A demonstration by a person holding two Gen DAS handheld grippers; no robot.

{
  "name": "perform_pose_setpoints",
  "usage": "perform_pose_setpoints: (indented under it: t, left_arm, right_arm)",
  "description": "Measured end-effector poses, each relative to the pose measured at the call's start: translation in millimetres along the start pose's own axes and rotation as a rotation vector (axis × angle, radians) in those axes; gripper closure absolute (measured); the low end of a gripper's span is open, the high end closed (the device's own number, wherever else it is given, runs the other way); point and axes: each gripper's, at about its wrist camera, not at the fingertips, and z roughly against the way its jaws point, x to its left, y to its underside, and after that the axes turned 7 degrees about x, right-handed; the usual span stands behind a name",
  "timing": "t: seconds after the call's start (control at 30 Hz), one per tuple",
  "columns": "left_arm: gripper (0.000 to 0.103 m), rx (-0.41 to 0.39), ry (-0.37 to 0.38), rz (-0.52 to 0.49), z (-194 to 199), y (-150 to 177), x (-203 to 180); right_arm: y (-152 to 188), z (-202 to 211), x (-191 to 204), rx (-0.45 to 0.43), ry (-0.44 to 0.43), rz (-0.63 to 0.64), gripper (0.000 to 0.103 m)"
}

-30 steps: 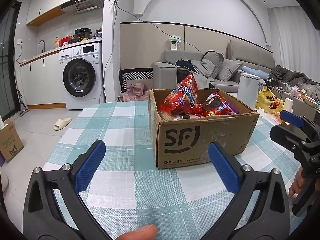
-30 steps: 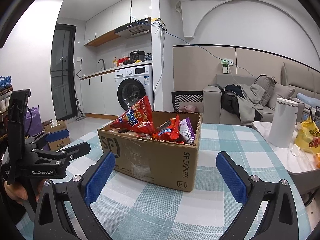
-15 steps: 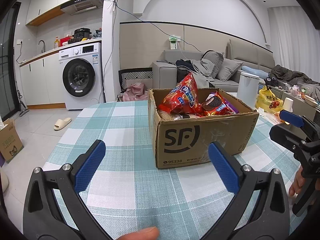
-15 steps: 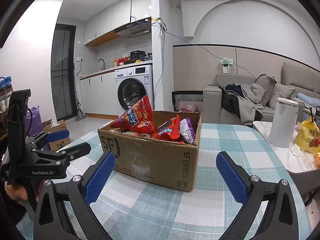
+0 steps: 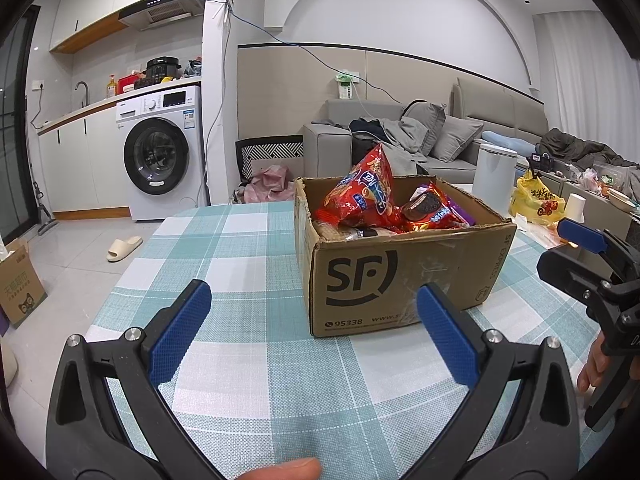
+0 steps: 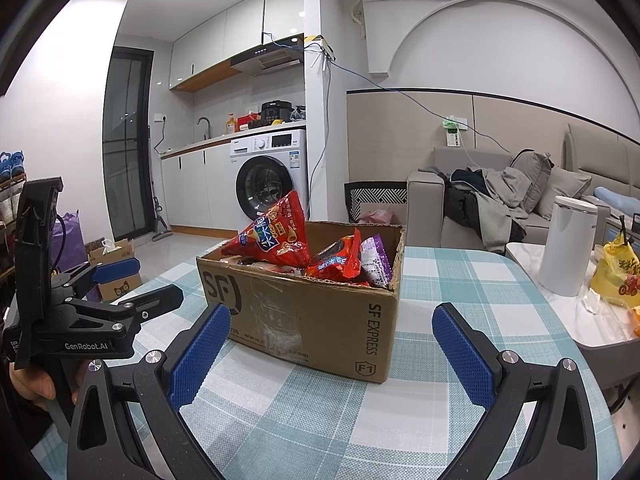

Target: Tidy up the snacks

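Left gripper [image 5: 312,336]: jaws spread wide, blue pads holding nothing, suspended above the teal-and-white checked tablecloth [image 5: 256,360]. Right gripper [image 6: 332,344]: jaws likewise spread wide and empty; in the left wrist view it appears at 3 o'clock, beside the table edge. At 12 o'clock from both grippers, just beyond the fingertips, a cardboard box [image 5: 400,280] printed "SF" stands upright on the cloth with its top open. Snack packets fill the box: a large red chip bag [image 5: 360,200] projects above the rim at the far-left side, a red cookie packet [image 5: 430,210] lies to its right, and a purple packet [image 6: 376,262] sits against the right wall. A white washing machine [image 5: 160,152] stands at 11 o'clock; a grey sofa [image 5: 440,136] is at 1 o'clock.
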Motion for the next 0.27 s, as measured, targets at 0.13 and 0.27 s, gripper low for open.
perform_pose_setpoints:
  t: [0.13, 0.27]
  left_arm:
    - [0.000, -0.001, 0.001, 0.001, -0.4, 0.0, -0.4]
    - [0.000, -0.005, 0.004, -0.003, -1.8, 0.6, -2.5]
  right_arm:
    - [0.1, 0.1, 0.2, 0.000, 0.000, -0.001, 0.000]
    - [0.0, 0.1, 0.3, 0.001, 0.000, -0.001, 0.000]
